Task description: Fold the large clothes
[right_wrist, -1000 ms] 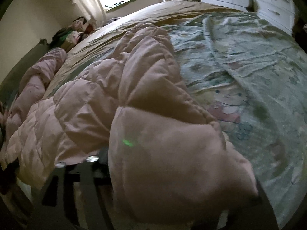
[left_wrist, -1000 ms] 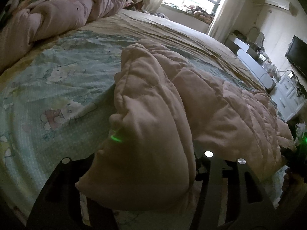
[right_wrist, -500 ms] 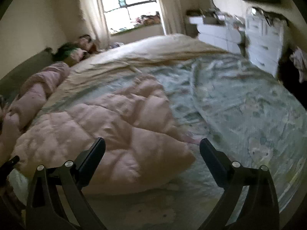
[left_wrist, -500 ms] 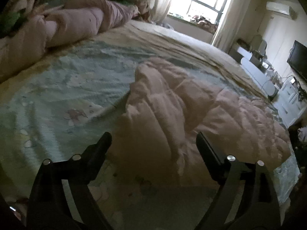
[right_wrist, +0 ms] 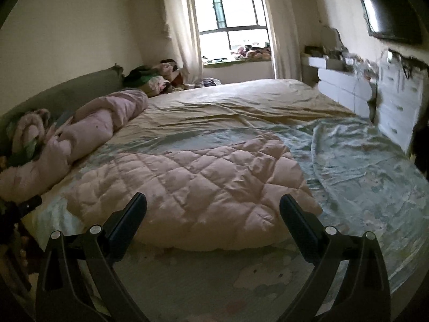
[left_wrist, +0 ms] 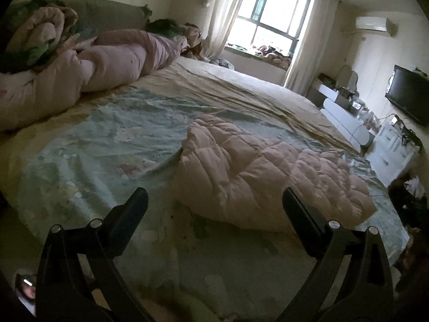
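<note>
Both cameras sat low over the near edge of the bed (left_wrist: 80, 145), each looking forward between its own spread tongs toward the window (right_wrist: 230, 24) at the far end of the room. The left wrist view stood left of the pink quilted garment (left_wrist: 268, 171) and faced slightly rightward, so the window fell right of centre. The right wrist view faced the window almost squarely (the garment lay close before it). Both views shared the garment (right_wrist: 193, 185), the bed, the window (left_wrist: 270, 18) and the rolled pink duvet (right_wrist: 88, 131).

The bedsheet (right_wrist: 348, 161) under the quilted pink garment (right_wrist: 201, 182) is hidden; its folded layers cannot be told.
</note>
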Demonstrator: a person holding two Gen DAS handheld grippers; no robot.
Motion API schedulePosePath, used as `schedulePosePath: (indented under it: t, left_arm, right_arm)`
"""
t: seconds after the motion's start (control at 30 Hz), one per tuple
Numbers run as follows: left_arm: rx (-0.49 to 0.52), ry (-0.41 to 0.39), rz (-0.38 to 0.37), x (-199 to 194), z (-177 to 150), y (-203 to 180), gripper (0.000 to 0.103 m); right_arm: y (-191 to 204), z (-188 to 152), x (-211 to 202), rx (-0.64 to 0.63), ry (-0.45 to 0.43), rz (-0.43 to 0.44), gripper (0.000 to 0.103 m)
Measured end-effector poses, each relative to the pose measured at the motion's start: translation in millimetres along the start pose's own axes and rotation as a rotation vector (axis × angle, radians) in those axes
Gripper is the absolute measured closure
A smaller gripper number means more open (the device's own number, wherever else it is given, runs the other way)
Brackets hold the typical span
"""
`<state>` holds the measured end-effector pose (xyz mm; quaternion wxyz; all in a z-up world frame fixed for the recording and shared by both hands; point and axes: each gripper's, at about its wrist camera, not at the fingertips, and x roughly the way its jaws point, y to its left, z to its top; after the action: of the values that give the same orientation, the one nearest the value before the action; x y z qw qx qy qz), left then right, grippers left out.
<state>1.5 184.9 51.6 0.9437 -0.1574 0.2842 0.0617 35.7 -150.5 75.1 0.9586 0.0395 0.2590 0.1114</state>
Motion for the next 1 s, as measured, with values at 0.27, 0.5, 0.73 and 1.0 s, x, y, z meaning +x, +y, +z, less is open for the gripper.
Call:
schedulePosePath:
  t: [0.27, 0.5, 0.73, 1.0]
  left_arm:
    - [0.033, -0.006, -0.014, -28.0, -33.2, -16.3, 0.009]
    - [0.089, -0.041, -0.012, -42.3, -63.2, -35.2, 0.009]
    - [0.088, -0.038, -0.032, -40.2, -78.1, -39.2, 0.009]
    - [0.109, -0.031, -0.025, -37.8, -82.8, -45.3, 0.009]
  right_arm:
    - [39.7, -26.5, -23.1, -0.095, 0.002, 0.012, 0.004]
    - [63.4, -78.0, -32.7, -0.099, 0.013, 0.033, 0.004]
    - [71.8, -96.1, -29.3, -0.126, 0.042, 0.014, 0.004]
    - [72.9, -101.8, -22.3, -0.138, 0.073, 0.019, 0.004]
